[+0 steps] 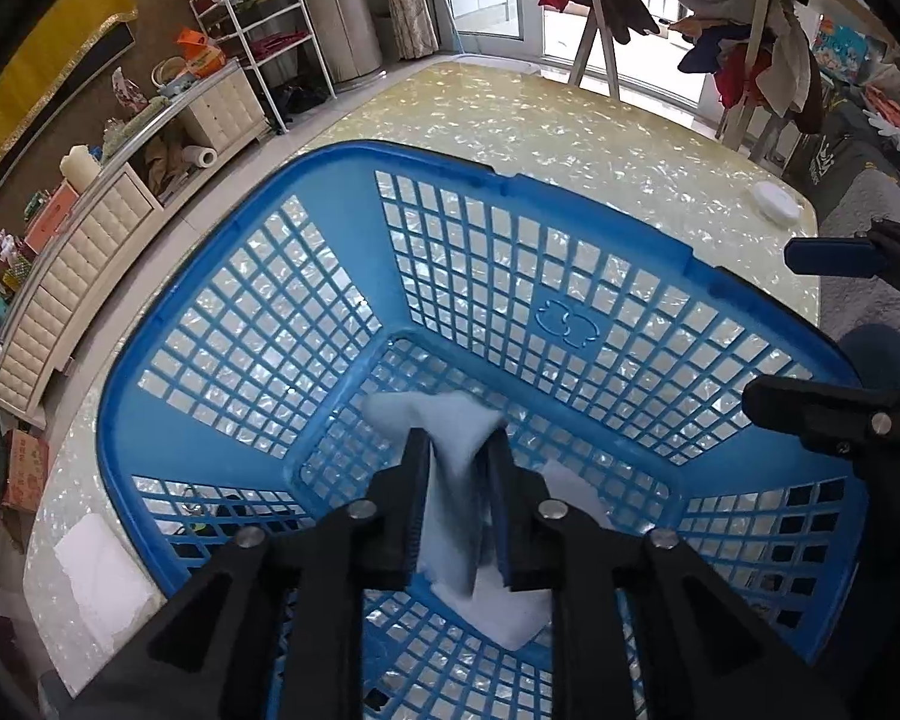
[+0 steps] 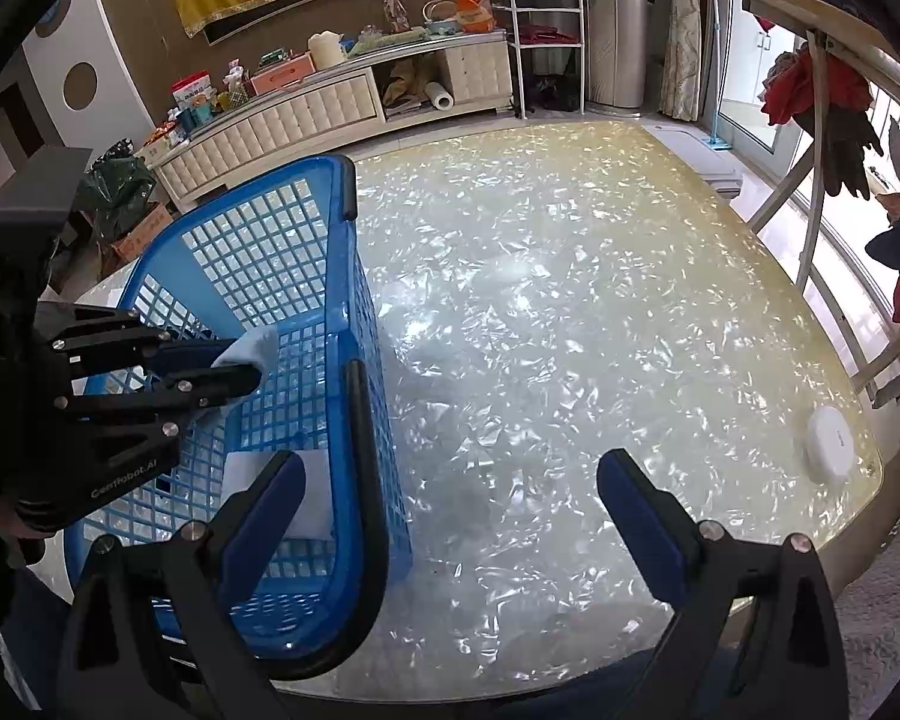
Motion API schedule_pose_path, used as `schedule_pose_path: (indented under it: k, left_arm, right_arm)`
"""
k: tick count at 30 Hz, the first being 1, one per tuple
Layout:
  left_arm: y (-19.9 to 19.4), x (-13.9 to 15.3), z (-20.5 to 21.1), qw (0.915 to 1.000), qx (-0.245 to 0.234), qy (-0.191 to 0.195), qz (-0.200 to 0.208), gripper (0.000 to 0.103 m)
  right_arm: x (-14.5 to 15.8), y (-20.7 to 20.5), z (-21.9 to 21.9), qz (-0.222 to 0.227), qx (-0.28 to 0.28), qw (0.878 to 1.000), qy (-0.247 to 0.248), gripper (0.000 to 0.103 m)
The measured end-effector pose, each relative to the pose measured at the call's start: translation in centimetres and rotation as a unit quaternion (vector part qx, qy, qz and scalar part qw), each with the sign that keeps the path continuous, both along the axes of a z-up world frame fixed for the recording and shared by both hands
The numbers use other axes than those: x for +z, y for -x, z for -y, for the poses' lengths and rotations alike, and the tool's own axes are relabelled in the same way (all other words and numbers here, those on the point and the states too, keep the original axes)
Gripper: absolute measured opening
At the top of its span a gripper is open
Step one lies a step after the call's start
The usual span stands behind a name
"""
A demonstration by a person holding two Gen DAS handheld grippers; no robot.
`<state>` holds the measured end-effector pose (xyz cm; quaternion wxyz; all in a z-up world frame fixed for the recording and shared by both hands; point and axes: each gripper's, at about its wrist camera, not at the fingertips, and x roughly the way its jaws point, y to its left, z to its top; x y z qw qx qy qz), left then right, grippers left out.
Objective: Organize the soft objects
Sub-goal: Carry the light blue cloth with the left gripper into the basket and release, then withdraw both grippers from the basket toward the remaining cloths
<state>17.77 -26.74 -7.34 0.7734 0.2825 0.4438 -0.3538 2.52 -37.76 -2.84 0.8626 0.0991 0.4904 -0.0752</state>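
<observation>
A blue lattice basket stands on the shimmering table; it also shows in the right wrist view. My left gripper is shut on a pale blue-white soft foam piece and holds it inside the basket, above the floor. It shows in the right wrist view with the piece. Another white foam piece lies on the basket floor. My right gripper is open and empty, its left finger over the basket's near rim.
A white soft piece lies on the table left of the basket. A white round puck sits near the table's right edge. A low cabinet and a clothes rack stand beyond the table.
</observation>
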Motion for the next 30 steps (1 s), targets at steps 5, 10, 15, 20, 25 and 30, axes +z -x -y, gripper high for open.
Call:
schedule_pose_path:
  k: [5,10,15,20,25,30]
  left_arm:
    - [0.0,0.4,-0.5,0.9999,0.002,0.006,0.008,0.052]
    - [0.4,1.5,-0.9,0.9997,-0.002,0.015,0.017,0.067]
    - [1.0,2.8,-2.0,0.9995,0.003,0.028,0.016,0.076]
    - [2.5,4.6,-3.0,0.9986,-0.002,0.048,0.023,0.081]
    - [3.8,6.0,-4.8,0.9975,0.007,0.056,0.042,0.086]
    - [4.7,7.2,-7.5,0.9953,0.03,0.077,0.051,0.086]
  right_arm:
    - [0.1,0.0,0.0,0.0,-0.002,1.0,0.001,0.098]
    - [0.3,0.3,-0.2,0.0,-0.007,1.0,0.004,0.098]
    - [1.0,0.7,-0.5,0.005,-0.009,1.0,0.01,0.098]
    - [1.8,1.2,-1.3,0.009,-0.005,1.0,0.02,0.098]
    - [2.9,1.8,-2.2,0.018,-0.003,0.999,0.029,0.098]
    - [3.9,2.2,-3.7,0.025,0.01,0.999,0.036,0.098]
